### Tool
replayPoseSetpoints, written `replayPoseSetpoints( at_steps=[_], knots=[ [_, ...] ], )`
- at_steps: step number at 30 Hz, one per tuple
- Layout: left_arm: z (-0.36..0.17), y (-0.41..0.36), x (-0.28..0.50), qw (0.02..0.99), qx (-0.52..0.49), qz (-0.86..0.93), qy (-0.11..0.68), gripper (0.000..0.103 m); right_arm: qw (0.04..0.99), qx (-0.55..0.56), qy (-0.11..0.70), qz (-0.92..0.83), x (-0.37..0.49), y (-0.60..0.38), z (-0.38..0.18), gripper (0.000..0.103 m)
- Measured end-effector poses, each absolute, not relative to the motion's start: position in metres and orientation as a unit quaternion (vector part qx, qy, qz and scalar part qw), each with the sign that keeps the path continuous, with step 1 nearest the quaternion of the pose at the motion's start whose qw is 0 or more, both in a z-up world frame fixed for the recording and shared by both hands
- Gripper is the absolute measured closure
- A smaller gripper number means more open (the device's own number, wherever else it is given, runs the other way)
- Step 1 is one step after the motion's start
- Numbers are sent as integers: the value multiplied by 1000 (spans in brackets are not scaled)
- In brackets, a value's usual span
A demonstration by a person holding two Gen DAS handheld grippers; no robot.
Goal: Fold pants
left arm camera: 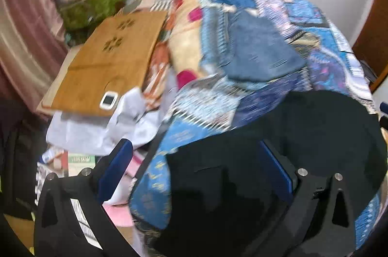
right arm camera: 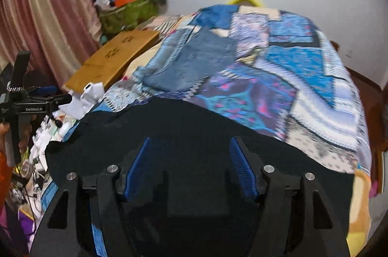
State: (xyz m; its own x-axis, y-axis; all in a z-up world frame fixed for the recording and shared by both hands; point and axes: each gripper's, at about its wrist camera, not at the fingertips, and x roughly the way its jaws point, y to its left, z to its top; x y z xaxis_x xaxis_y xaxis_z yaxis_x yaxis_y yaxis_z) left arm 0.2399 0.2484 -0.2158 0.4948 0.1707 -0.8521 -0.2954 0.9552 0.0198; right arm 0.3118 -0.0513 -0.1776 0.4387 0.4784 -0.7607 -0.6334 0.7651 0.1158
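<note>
Black pants (left arm camera: 303,126) lie spread over the near end of a bed covered with a blue patchwork bedspread (left arm camera: 315,43). My left gripper (left arm camera: 196,160) hovers over their left edge, open wide, with nothing pinched; its left finger (left arm camera: 118,160) hangs past the bed's side. In the right wrist view the same black pants (right arm camera: 194,121) fill the foreground. My right gripper (right arm camera: 191,155) is open above them, its blue pads (right arm camera: 240,164) apart and clear of the cloth. A folded blue denim garment (right arm camera: 194,58) rests farther up the bed. The left gripper's body (right arm camera: 24,101) shows at the far left, held by a hand.
A wooden board (left arm camera: 109,63) with a small white device (left arm camera: 109,99) sits left of the bed, over white cloth or paper (left arm camera: 101,128). Behind it stands a full green basket (left arm camera: 94,2). A pink curtain (right arm camera: 48,14) hangs at left. Clutter covers the floor at lower left (right arm camera: 36,160).
</note>
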Motion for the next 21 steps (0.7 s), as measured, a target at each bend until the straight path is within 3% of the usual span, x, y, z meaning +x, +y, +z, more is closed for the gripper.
replayPoseSetpoints(
  at_steps=[9,17,20,21],
  knots=[
    [-294,273,244,821,-119,103,550,1,773,-161,474,389,339,30,-208,39],
    [-318,258,252,801,-129,19,585,1,740,-216,493,403,371,88,-244,39],
    [-320,260,249,803,-142,4,579,12,738,-237,498,389,384,101,-255,39],
    [-318,262,248,805,-153,0,573,23,735,-237,505,386,390,105,-261,39]
  ],
)
